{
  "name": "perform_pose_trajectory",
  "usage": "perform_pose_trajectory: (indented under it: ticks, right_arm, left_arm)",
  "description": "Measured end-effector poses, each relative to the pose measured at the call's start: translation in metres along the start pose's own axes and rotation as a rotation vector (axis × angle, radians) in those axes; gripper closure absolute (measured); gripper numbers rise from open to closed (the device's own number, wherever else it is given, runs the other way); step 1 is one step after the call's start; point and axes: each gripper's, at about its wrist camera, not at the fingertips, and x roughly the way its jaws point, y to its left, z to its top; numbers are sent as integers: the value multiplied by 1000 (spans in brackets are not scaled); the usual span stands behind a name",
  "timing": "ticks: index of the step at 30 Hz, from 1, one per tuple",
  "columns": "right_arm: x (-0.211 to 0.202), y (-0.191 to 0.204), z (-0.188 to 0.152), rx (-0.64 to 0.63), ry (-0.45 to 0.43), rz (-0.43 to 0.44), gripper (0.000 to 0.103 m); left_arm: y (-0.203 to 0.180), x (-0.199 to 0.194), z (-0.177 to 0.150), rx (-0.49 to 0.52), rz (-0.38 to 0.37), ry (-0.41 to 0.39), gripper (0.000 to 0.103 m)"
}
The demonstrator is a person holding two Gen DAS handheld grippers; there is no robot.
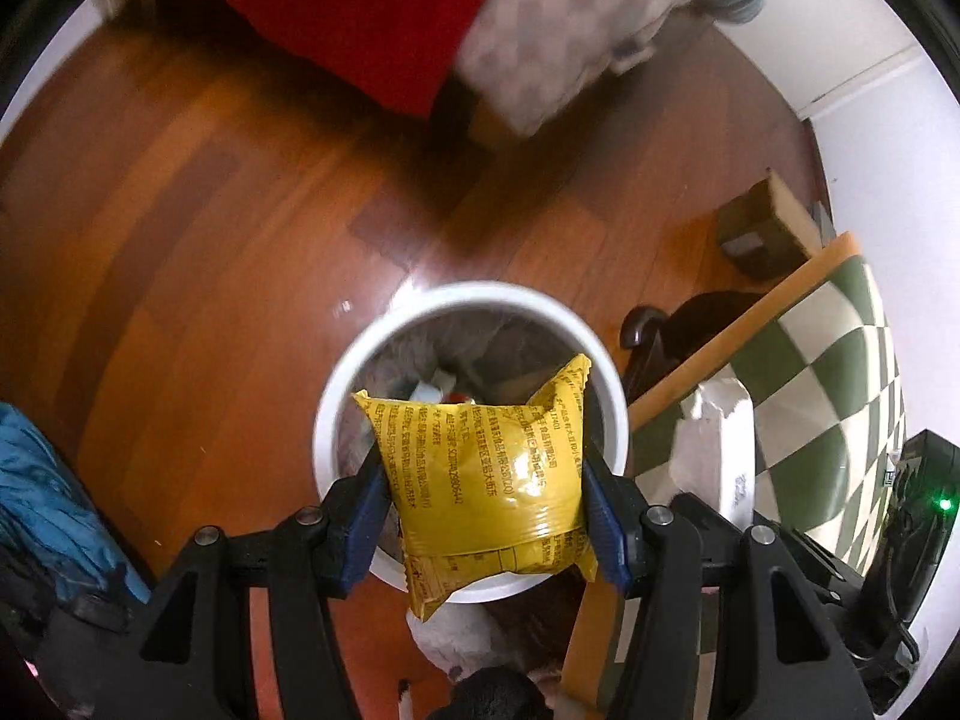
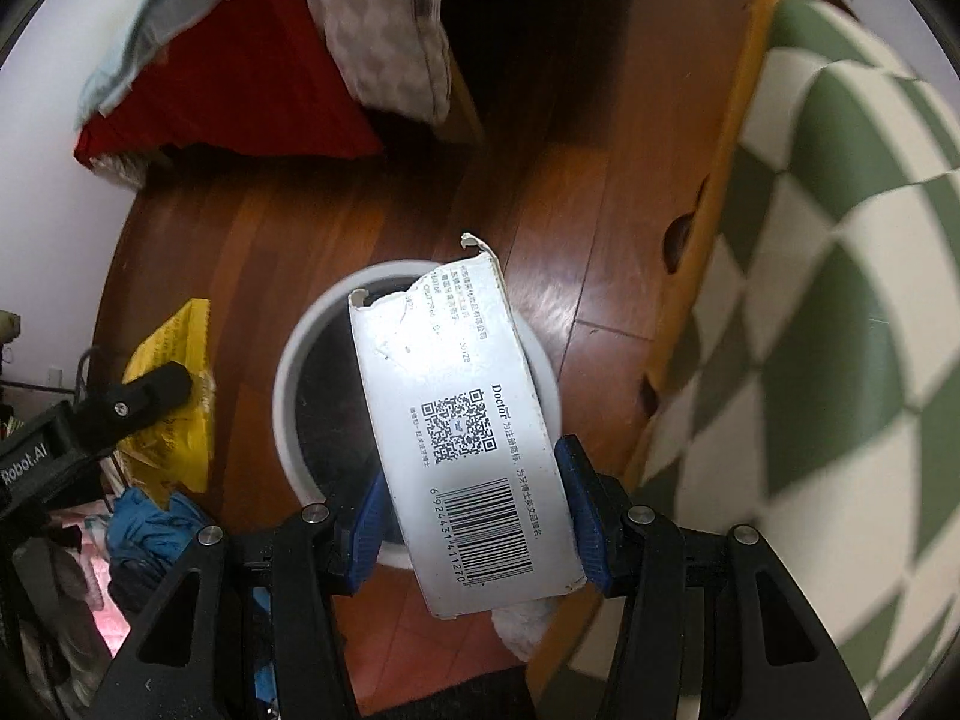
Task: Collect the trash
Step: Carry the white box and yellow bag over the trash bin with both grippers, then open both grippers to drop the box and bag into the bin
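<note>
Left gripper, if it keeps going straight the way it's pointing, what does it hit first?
Likely the white bin. The left gripper, shut on the yellow packet, points down into the bin's open mouth, so the packet would probably meet the trash inside first, though depth is unclear.

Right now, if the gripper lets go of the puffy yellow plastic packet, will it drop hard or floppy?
The yellow plastic packet looks puffed and crinkled, so it is probably light and soft. The left gripper dents its sides, so it likely squashes easily. Its glossy film may be slippery.

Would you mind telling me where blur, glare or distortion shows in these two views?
Left wrist view: red cloth smeared, yellow packet sharp, floor bowed. Right wrist view: glare on the white box, checkered cloth warped.
</note>
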Motion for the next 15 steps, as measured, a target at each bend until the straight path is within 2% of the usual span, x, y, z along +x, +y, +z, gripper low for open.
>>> perform_pose_trajectory:
  ticks: [5, 7, 8, 9, 10, 11, 12, 14, 15]
  right_arm:
    - [42, 15, 7, -36, 50, -5, 48]
    - [56, 21, 7, -48, 72, -6, 48]
    - [61, 23, 7, -55, 80, -10, 47]
    - [64, 25, 9, -62, 87, -14, 47]
    - [69, 27, 10, -71, 96, -16, 47]
    - [71, 29, 10, -74, 102, -15, 42]
    - [72, 30, 10, -76, 106, -14, 25]
    - [67, 28, 12, -77, 100, -2, 4]
    - [63, 28, 13, -78, 92, -6, 3]
  left_arm:
    - [15, 16, -3, -40, 21, 45, 43]
    - [20, 10, -7, -50, 17, 34, 25]
    - [22, 7, -8, -55, 16, 27, 9]
    - [25, 3, -9, -60, 20, 18, 4]
    - [26, -2, -11, -61, 33, 10, 4]
    - [28, -7, -11, -58, 50, 1, 4]
    - [28, -12, -12, -52, 73, -13, 4]
    - [28, -24, -16, -31, 133, -58, 4]
    - [27, -29, -18, -18, 163, -80, 4]
